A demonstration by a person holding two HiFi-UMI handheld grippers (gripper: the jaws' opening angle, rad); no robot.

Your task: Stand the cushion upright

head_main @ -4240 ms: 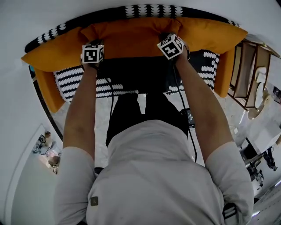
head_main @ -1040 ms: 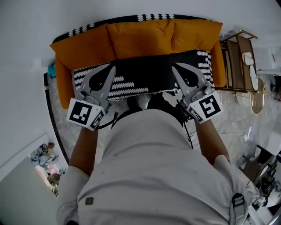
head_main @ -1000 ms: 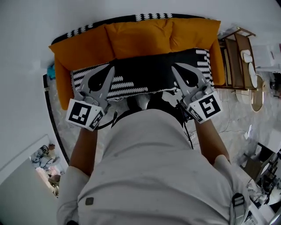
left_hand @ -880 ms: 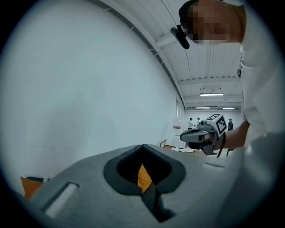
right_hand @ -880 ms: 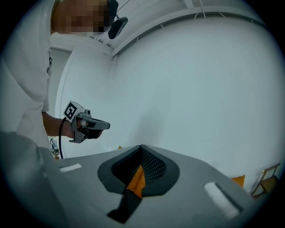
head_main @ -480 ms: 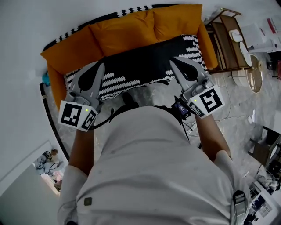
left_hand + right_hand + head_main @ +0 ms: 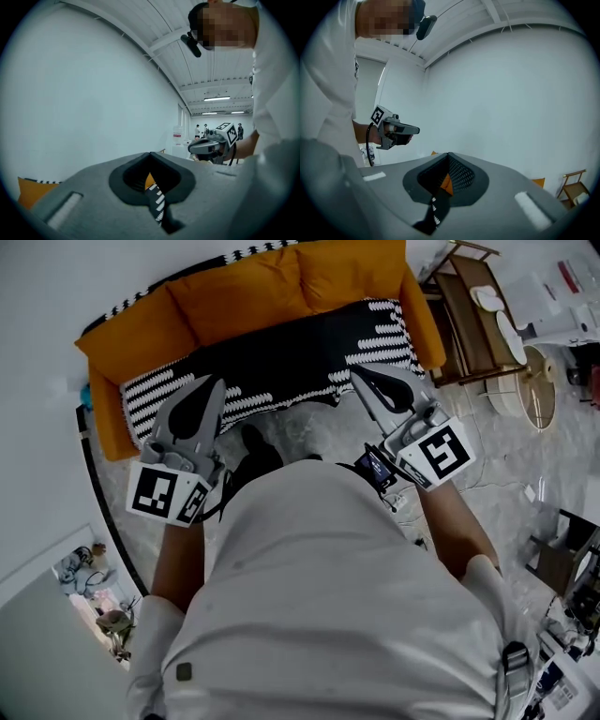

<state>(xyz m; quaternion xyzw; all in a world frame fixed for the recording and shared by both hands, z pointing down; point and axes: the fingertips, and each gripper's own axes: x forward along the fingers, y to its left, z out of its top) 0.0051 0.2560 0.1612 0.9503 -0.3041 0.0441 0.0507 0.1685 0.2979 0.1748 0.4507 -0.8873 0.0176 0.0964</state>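
Note:
Three orange cushions stand upright along the back of the sofa: the middle cushion point(image 7: 246, 292), the right cushion point(image 7: 352, 263) and the left cushion point(image 7: 127, 329). A black-and-white patterned throw point(image 7: 281, 357) covers the seat. My left gripper point(image 7: 208, 385) point(image 7: 150, 154) is shut and empty, held short of the seat's front edge. My right gripper point(image 7: 358, 374) point(image 7: 449, 153) is also shut and empty, level with the left one and apart from the sofa. Each gripper view shows the other gripper out to the side, with only a sliver of orange and throw between the shut jaws.
A wooden side table point(image 7: 473, 320) stands right of the sofa, with a round pale object point(image 7: 539, 381) beyond it. Cables point(image 7: 525, 495) lie on the marble floor at the right. A white wall rises behind the sofa. Clutter sits at the lower left point(image 7: 89, 568).
Both grippers, earlier up at the orange back cushion, have pulled back together from the sofa. The sofa has slid up and left in the head view.

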